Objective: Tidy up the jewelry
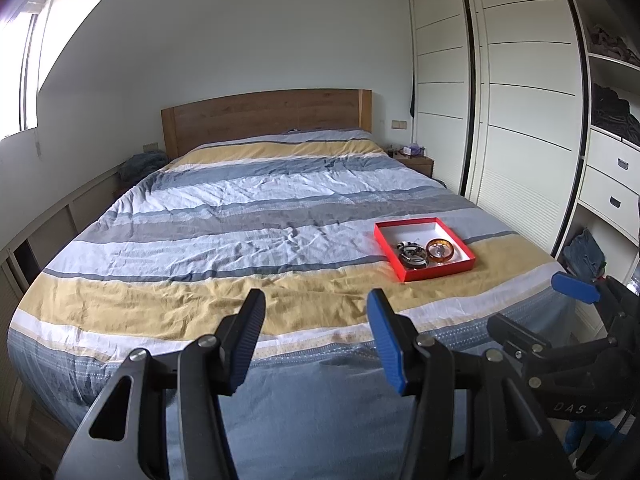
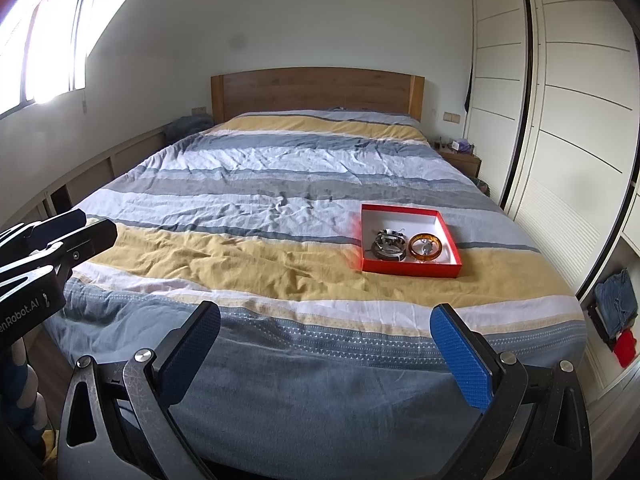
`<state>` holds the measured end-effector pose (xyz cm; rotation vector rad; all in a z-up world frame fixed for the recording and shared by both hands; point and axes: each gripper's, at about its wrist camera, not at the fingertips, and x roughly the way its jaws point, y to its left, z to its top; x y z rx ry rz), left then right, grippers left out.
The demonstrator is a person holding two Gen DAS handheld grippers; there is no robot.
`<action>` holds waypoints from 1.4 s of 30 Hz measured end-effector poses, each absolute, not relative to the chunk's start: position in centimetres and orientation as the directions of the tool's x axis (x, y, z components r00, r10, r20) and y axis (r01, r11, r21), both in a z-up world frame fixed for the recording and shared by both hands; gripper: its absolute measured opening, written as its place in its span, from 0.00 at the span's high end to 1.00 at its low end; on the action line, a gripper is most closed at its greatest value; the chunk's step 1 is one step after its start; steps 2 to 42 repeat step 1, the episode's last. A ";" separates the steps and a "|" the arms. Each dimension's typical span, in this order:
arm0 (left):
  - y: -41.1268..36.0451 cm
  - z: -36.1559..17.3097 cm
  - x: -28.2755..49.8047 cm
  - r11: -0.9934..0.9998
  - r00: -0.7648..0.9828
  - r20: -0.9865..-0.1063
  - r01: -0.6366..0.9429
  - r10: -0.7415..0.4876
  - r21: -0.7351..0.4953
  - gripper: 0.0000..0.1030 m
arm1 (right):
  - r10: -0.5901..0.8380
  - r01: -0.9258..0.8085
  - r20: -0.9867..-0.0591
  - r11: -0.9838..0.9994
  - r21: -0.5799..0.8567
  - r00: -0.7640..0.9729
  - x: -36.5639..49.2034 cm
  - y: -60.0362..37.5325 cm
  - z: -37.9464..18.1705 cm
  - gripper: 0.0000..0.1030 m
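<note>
A red shallow box with a white inside lies on the bed's near right part, also in the right wrist view. In it sit an amber bangle and a dark pile of bracelets. My left gripper is open and empty, held off the foot of the bed. My right gripper is open and empty, also short of the bed. The right gripper shows at the right edge of the left wrist view; the left gripper shows at the left edge of the right wrist view.
The bed has a striped blue, white and mustard cover and a wooden headboard. White sliding wardrobe doors and open shelves with clothes stand on the right. A nightstand stands by the headboard.
</note>
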<state>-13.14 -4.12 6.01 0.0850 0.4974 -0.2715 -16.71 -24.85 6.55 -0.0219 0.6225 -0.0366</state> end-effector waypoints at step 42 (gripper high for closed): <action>-4.1 6.0 -13.0 0.961 0.842 -0.484 0.278 -0.237 0.014 0.51 | -0.040 0.027 -0.584 0.999 -0.032 0.811 -16.7 -24.9 6.5 0.00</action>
